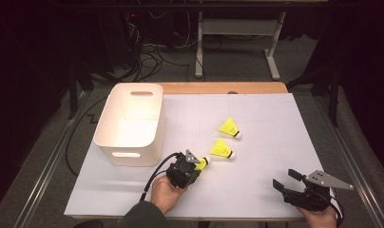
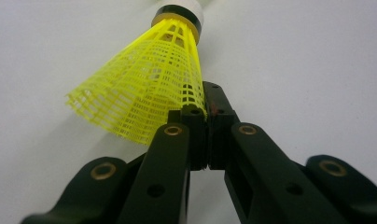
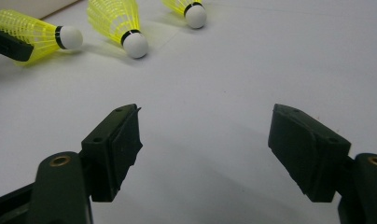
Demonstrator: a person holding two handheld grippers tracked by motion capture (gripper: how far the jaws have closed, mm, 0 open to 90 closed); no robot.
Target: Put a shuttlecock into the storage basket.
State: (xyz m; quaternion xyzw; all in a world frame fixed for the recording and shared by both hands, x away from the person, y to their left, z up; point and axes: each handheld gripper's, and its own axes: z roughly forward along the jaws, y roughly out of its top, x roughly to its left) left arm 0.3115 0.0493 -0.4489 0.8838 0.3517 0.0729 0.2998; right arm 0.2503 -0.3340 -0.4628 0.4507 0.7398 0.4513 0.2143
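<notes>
Shuttlecock of yellow plastic mesh with a white rounded cork tip [image 2: 144, 79] lies on the white tabletop [image 1: 256, 190] just right of the cream plastic bin [image 1: 129, 124], and the left tool [image 1: 198, 164] has its jaws pinched tight on the rim of the skirt. It looks feather-light, and the lattice skirt is springy and easily crushed, so a gentle hold at the skirt edge or near the firmer cork end should serve. Two more yellow shuttlecocks [image 1: 222, 149] [image 1: 229, 128] lie beyond it, while the right tool [image 1: 283, 180] rests near the tabletop's front edge, jaws wide apart and holding nothing.
</notes>
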